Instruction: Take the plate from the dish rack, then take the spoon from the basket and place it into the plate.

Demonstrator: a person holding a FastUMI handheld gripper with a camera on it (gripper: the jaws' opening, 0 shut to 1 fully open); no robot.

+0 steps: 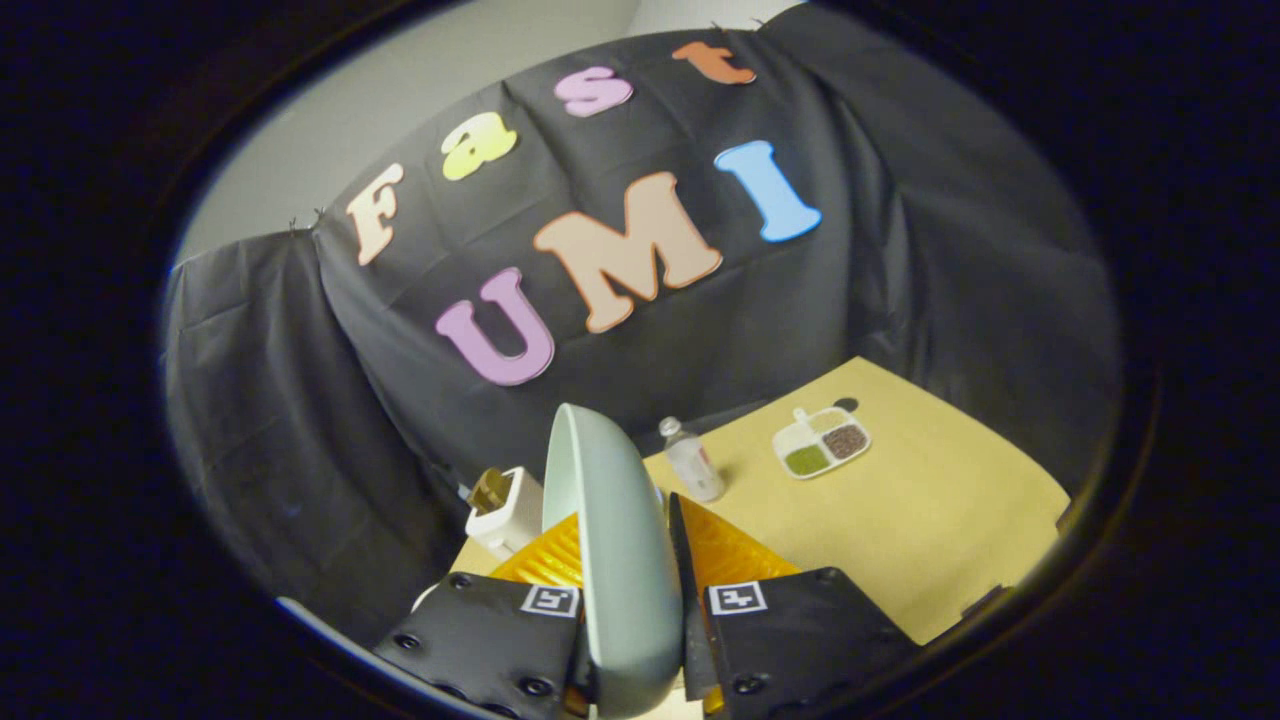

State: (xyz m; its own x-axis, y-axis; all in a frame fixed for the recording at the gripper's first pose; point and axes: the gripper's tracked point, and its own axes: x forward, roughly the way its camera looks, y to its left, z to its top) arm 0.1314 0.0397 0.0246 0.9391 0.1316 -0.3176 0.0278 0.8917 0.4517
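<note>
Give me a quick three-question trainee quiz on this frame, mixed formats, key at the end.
1. True or false: the gripper is shut on the plate, which stands on edge between the fingers.
2. Multiple choice: what stands on the table just beyond the plate? A) a mug B) a small clear bottle C) a kettle
3. Fill in: the white divided tray lies flat beyond the bottle and holds green and ____ contents.

Key: 1 true; 2 B; 3 brown
</note>
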